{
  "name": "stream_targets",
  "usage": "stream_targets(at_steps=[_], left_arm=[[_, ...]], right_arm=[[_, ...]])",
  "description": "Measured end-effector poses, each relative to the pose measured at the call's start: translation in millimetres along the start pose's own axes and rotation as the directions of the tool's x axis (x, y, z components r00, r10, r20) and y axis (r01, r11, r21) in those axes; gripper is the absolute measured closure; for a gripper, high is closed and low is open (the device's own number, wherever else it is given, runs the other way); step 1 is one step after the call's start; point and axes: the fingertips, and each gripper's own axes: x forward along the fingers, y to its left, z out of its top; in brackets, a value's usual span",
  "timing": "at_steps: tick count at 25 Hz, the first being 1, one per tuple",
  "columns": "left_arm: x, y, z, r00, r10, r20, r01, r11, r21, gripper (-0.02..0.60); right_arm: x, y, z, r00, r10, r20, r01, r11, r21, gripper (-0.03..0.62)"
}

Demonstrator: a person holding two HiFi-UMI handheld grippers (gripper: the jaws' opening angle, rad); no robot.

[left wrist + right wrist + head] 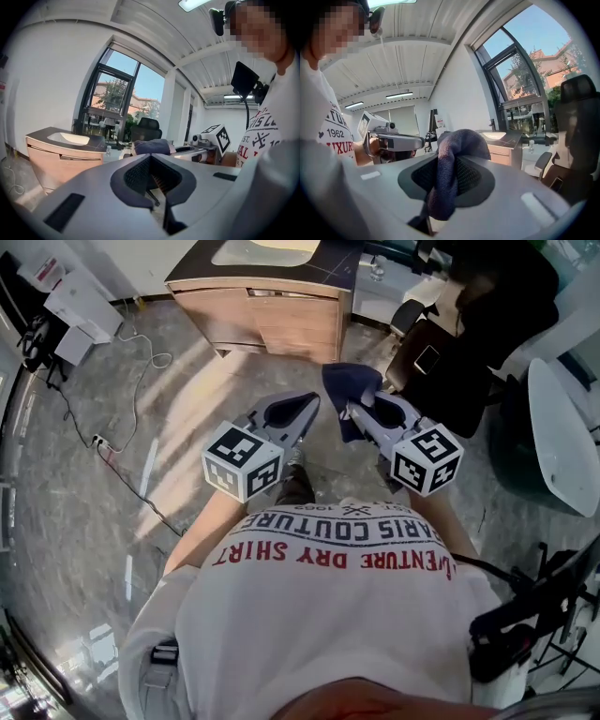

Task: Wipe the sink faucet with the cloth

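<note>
I stand on the floor a few steps short of a wooden vanity [267, 306] with a white sink [267, 249] set in its dark top. In the right gripper view a small dark faucet [491, 123] stands at the basin's edge. My right gripper [353, 410] is shut on a dark blue cloth [349, 388], which drapes over its jaws [449, 168]. My left gripper [311, 403] is beside it at chest height, shut with nothing in it [150, 156]. The left gripper view shows the cloth [152, 146] and the vanity [61, 145] farther off.
A black office chair [441, 357] stands just right of the vanity. A cable and power strip [117, 451] run across the marble floor on the left. A white round table [560, 432] is at the right, a white cabinet [80, 310] at the far left.
</note>
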Motion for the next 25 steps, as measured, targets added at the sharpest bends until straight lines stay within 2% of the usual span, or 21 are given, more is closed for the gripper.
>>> stream_targets(at_steps=[6,11,14,17,25], left_arm=[[59,193,45,1.0,-0.012,-0.023,0.011,0.999,-0.053,0.58],[75,318,111,0.999,0.031,0.017,-0.03,0.999,-0.022,0.581],[73,360,143,0.998,0.051,0.046,-0.05,0.999,-0.021,0.58],[79,392,159,0.996,0.068,0.053,-0.067,0.998,-0.021,0.58],[150,476,151,0.997,0.082,0.007,-0.082,0.995,-0.052,0.58]], right_arm=[[175,-101,56,1.0,-0.019,-0.012,0.02,0.999,0.036,0.519],[279,-147,135,0.999,-0.026,0.046,0.026,1.0,-0.006,0.519],[307,-159,170,0.997,-0.043,0.066,0.046,0.998,-0.042,0.519],[329,-176,187,0.996,-0.047,0.071,0.051,0.998,-0.049,0.519],[407,-255,183,0.999,-0.023,0.024,0.023,1.0,-0.013,0.519]])
